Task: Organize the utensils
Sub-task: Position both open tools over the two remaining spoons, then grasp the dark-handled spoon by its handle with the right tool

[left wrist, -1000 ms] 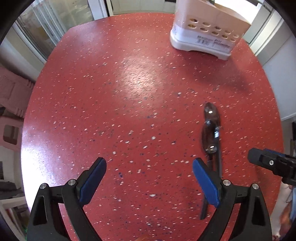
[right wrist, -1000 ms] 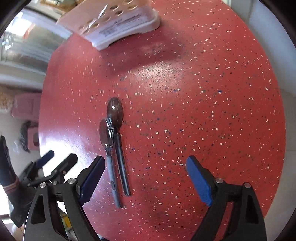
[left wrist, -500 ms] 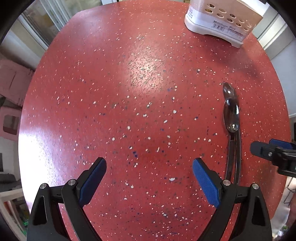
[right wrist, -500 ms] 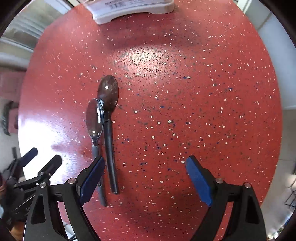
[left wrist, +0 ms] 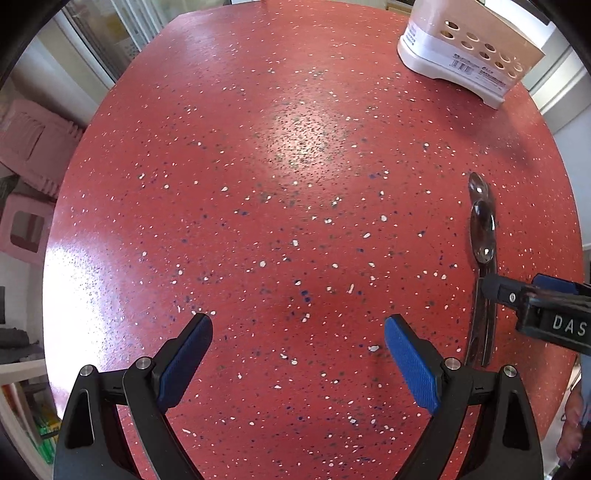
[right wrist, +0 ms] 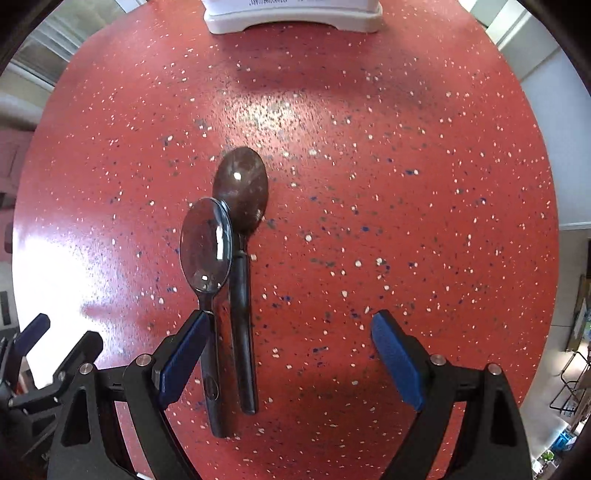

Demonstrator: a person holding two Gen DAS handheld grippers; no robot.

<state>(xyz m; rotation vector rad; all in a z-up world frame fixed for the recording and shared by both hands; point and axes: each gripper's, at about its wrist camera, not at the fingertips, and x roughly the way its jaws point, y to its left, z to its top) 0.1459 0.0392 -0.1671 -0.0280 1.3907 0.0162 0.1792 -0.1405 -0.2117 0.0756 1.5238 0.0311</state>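
Observation:
Two spoons lie side by side on the red speckled table (right wrist: 406,184), bowls pointing towards the holder. The shiny metal spoon (right wrist: 205,247) overlaps the edge of the dark spoon (right wrist: 242,188). My right gripper (right wrist: 291,354) hangs open above their handles. The dark handle lies between its fingers, and the metal handle runs under the left blue pad (right wrist: 184,350). My left gripper (left wrist: 299,354) is open over bare table, with the spoons (left wrist: 482,236) off to its right. The right gripper's black finger (left wrist: 517,295) crosses over them there. Nothing is held.
A white and beige utensil holder (left wrist: 461,48) with round holes stands at the table's far edge, its base (right wrist: 295,14) straight ahead of the spoons. Pink stools (left wrist: 29,155) stand beyond the table's left rim. The left gripper (right wrist: 37,350) shows at the lower left.
Both grippers have moved and sunk slightly. In the right wrist view the spoons grew larger and came in between the fingers. In the left wrist view they slid to the right edge.

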